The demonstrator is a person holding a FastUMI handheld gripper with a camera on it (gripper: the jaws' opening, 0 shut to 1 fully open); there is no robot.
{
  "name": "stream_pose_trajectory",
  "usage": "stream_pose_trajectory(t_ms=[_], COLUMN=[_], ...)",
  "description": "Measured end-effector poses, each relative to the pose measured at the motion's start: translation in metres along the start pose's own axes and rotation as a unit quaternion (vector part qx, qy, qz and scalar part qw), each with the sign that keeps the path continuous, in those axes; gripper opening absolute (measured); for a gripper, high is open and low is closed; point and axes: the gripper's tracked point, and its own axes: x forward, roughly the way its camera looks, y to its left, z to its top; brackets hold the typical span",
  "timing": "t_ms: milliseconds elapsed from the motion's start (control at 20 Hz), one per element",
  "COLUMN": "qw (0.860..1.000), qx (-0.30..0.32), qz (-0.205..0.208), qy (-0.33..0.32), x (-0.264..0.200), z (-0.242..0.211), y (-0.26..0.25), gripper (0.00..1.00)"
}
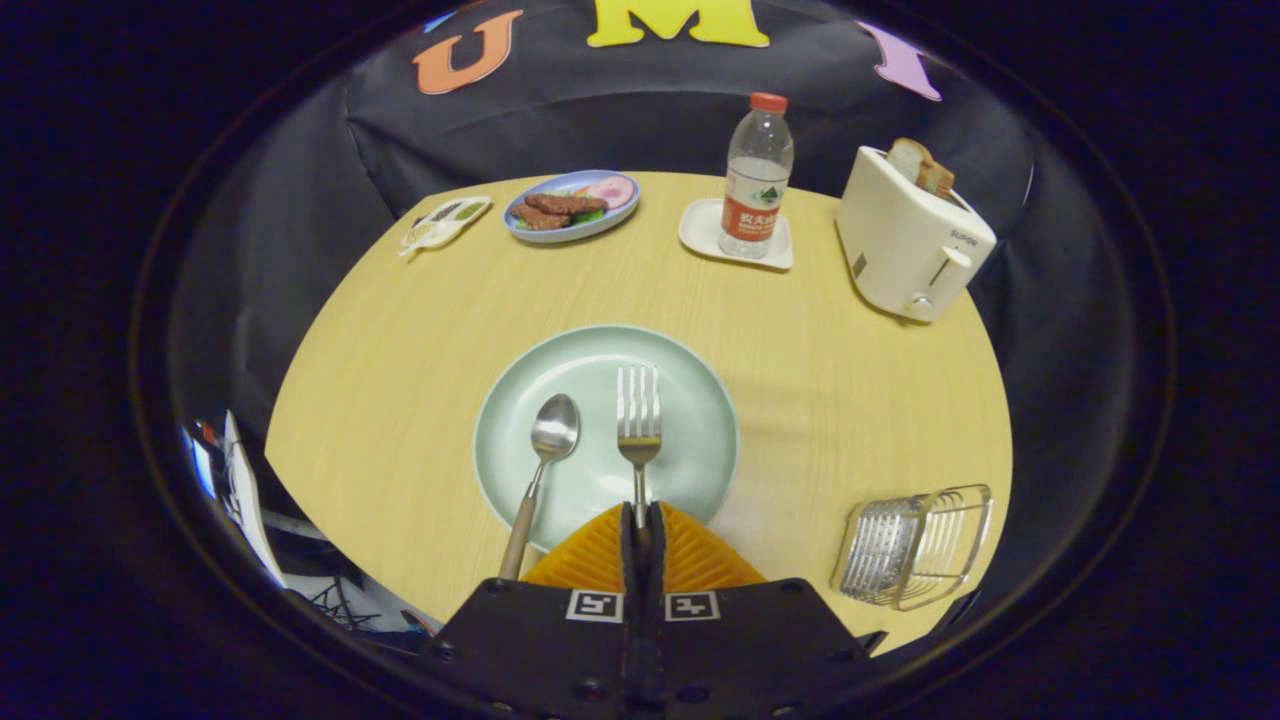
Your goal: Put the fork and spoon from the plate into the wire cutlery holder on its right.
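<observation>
A pale wooden bench [420, 330] is seen carrying a green plate [690, 400] centrally, a wire cutlery holder [915, 548] lower right, a toaster [905, 250] upper right.

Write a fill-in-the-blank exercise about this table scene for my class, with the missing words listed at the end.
1. The hand-held gripper is shut on the handle of the silver metal ____.
2. The wooden-handled silver spoon lies with its bowl on the round pale green ____.
3. The wire cutlery holder holds ____ utensils so far.
4. Slices of bread stick out of the white ____ at the table's far right.

Missing words: fork; plate; no; toaster
</observation>
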Motion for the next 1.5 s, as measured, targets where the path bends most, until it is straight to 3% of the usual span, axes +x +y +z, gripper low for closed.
stream_pose_trajectory(t_ms=[250, 450, 800, 1050, 1300, 1500], qw=[0.999, 0.996, 0.981, 0.976, 0.973, 0.980], qx=[0.009, 0.057, 0.104, 0.130, 0.157, 0.149], qz=[-0.040, -0.059, -0.058, -0.043, -0.041, -0.046], qy=[0.005, 0.046, 0.152, 0.172, 0.167, 0.127], x=[-0.078, -0.106, -0.102, -0.087, -0.073, -0.078], z=[0.003, -0.022, -0.078, -0.080, -0.076, -0.064], y=[-0.075, -0.130, -0.170, -0.173, -0.173, -0.169], gripper=[0.01, 0.00, 0.01, 0.02, 0.10, 0.30])
